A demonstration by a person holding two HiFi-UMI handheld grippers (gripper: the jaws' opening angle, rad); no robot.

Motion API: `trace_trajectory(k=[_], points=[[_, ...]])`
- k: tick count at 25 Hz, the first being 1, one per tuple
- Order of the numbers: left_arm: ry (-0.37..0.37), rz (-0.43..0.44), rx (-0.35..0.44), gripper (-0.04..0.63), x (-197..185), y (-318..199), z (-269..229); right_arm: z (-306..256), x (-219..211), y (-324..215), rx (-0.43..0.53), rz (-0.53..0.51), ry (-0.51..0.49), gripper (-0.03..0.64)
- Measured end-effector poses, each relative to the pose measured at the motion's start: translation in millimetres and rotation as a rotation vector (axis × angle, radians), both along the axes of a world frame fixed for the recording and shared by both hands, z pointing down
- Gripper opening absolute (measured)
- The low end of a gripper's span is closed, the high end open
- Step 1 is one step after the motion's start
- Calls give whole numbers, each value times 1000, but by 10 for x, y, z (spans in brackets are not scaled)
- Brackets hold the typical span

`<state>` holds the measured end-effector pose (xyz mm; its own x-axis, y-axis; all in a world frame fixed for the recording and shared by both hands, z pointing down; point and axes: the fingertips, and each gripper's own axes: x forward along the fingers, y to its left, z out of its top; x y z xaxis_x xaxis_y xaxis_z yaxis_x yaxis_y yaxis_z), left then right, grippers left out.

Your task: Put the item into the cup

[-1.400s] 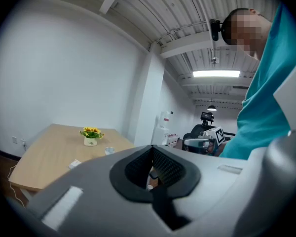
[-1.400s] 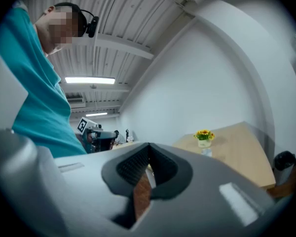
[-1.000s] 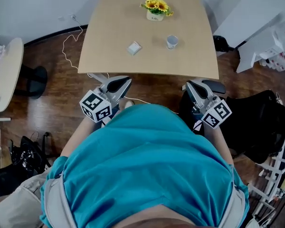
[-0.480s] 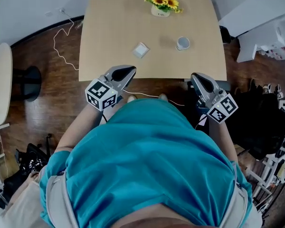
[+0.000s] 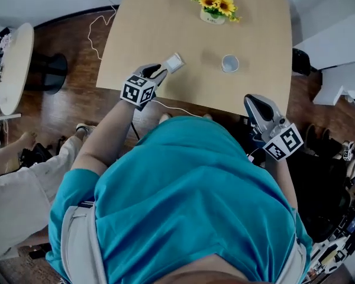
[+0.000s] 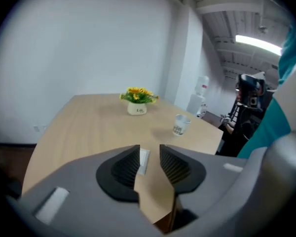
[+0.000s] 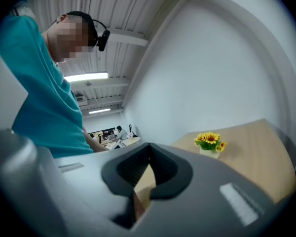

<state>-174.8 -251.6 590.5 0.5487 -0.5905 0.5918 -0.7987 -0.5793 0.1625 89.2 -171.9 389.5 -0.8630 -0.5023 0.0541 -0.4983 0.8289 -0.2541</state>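
Note:
A small white square item [image 5: 173, 63] lies flat on the wooden table [image 5: 254, 34]. The white cup [image 5: 229, 63] stands upright to its right. My left gripper [image 5: 159, 71] reaches over the table's near edge, its tips just short of the item. In the left gripper view its jaws are opening, and the item [image 6: 144, 159] shows through the gap between them, untouched, with the cup [image 6: 181, 124] beyond on the right. My right gripper [image 5: 255, 101] hangs off the table's near right corner, jaws shut and empty [image 7: 149, 147].
A pot of yellow flowers [image 5: 216, 7] stands at the table's far side. A white cable [image 5: 97, 31] trails on the floor to the left. A round side table [image 5: 9, 70] and a person's legs [image 5: 18, 188] are at the left; black bags [image 5: 319, 176] at the right.
The person has stepped up to the table. The left gripper has swung forward over the table edge to the white item and parted its jaws. The right gripper stayed by the body.

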Motion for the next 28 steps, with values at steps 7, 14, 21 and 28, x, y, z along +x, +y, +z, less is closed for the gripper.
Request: trace_trajectory(k=[7,14,21,28], points=[[-140,-31,-217,183,-63,-408,628,238,246,-245,-48,-10,1,2],[-215,6,-374,212,-79,-624,1033,353,221,-427,-89,72,25,2],[-263,-14,-437,277,-173,-636,1222,483,108,-475,-121,71,40,2],[-251,32,-382,96,-45,-553,1095,469,128,-547,-132,78,41,2]])
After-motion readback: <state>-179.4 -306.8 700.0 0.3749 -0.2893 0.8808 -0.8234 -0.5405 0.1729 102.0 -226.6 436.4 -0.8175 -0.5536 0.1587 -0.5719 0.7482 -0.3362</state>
